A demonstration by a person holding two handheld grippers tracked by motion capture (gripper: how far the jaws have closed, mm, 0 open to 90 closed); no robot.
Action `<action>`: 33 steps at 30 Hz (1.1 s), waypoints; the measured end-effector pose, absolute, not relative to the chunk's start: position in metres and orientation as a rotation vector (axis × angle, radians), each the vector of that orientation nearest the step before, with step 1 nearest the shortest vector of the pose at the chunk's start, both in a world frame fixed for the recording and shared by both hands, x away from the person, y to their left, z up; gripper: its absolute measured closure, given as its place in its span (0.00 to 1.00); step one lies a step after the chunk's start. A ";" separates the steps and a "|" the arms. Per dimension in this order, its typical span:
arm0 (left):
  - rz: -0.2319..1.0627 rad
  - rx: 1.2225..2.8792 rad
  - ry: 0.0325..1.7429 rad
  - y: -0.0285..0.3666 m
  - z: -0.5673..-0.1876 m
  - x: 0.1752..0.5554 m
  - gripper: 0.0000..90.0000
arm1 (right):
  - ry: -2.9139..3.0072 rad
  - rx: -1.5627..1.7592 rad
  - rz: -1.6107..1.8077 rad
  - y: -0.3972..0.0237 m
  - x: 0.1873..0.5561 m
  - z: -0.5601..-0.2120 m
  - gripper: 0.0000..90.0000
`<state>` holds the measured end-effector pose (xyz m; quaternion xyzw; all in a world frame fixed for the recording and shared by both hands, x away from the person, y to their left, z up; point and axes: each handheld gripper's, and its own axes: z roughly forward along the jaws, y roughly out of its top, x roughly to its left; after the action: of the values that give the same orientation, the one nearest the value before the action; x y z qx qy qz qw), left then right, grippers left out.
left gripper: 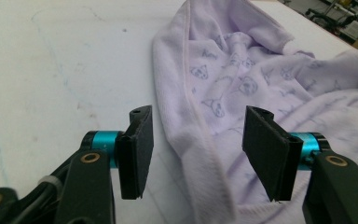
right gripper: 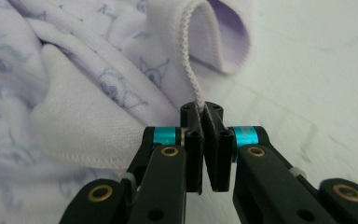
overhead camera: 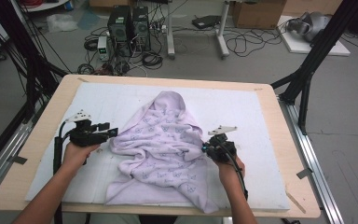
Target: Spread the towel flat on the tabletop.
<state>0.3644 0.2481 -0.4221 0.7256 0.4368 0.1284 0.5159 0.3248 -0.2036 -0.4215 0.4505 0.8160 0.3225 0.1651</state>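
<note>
No legible writing, just small printed animal faces on the crumpled lilac fleece blanket (overhead camera: 163, 149) mid-way across the white foam mat (overhead camera: 261, 116). Left gripper (left gripper: 197, 149) spread wide astride its hem, untouching. Right gripper (right gripper: 207, 140) pinched tight on the stitched edge. Computer towers (overhead camera: 129, 28) beyond.

Crumpled lilac towel on the white mat, a gripper at each side

The towel (overhead camera: 165, 149) lies bunched mid-table on the white mat (overhead camera: 242, 107), patterned with small prints and peaking toward the far side. The left gripper (overhead camera: 113, 132) sits just beside its left edge, jaws apart I think, though it's tiny here. The right gripper (overhead camera: 206, 149) is right at the towel's right edge. Computer towers (overhead camera: 129, 28) and cables sit on the floor beyond.
</note>
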 end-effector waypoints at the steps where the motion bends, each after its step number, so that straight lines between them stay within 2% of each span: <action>1: 0.306 1.743 1.051 0.245 -0.421 0.368 0.47 | 2.320 1.295 0.905 -0.208 0.322 -0.422 0.97; 6: 0.294 1.685 1.090 0.235 -0.427 0.381 0.43 | 2.293 1.336 0.875 -0.226 0.303 -0.424 0.97; 13: 0.291 1.717 1.108 0.226 -0.434 0.391 0.40 | 2.302 1.368 0.821 -0.243 0.272 -0.427 0.97; 14: 0.289 1.718 1.099 0.224 -0.432 0.393 0.40 | 2.299 1.374 0.836 -0.246 0.269 -0.426 0.94; 16: 0.302 1.716 1.072 0.216 -0.428 0.397 0.40 | 2.265 1.372 0.872 -0.248 0.268 -0.422 0.81; 17: 0.302 1.716 1.072 0.216 -0.428 0.397 0.40 | 2.265 1.372 0.872 -0.248 0.268 -0.422 0.81; 18: 0.285 1.720 1.075 0.210 -0.428 0.401 0.38 | 2.211 1.360 0.924 -0.248 0.271 -0.415 0.67; 19: 0.285 1.720 1.075 0.210 -0.428 0.401 0.38 | 2.211 1.360 0.924 -0.248 0.271 -0.415 0.67; 20: 0.274 1.712 1.069 0.203 -0.429 0.402 0.38 | 2.155 1.351 0.972 -0.246 0.277 -0.408 0.58; 24: 0.272 1.753 1.054 0.186 -0.432 0.410 0.38 | 2.101 1.307 1.052 -0.233 0.295 -0.403 0.46; 29: 0.283 1.830 1.083 0.167 -0.437 0.422 0.37 | 2.125 1.299 1.043 -0.212 0.322 -0.412 0.43; 31: 0.310 1.894 1.074 0.158 -0.439 0.427 0.38 | 2.174 1.294 0.982 -0.197 0.343 -0.420 0.45; 33: 0.344 1.951 1.087 0.151 -0.446 0.430 0.43 | 2.198 1.286 0.942 -0.189 0.352 -0.426 0.48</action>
<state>0.4297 0.1514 -0.4457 0.7808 0.4351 0.1376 0.4268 0.3518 -0.1891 -0.4257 0.4630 0.7911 0.3391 0.2117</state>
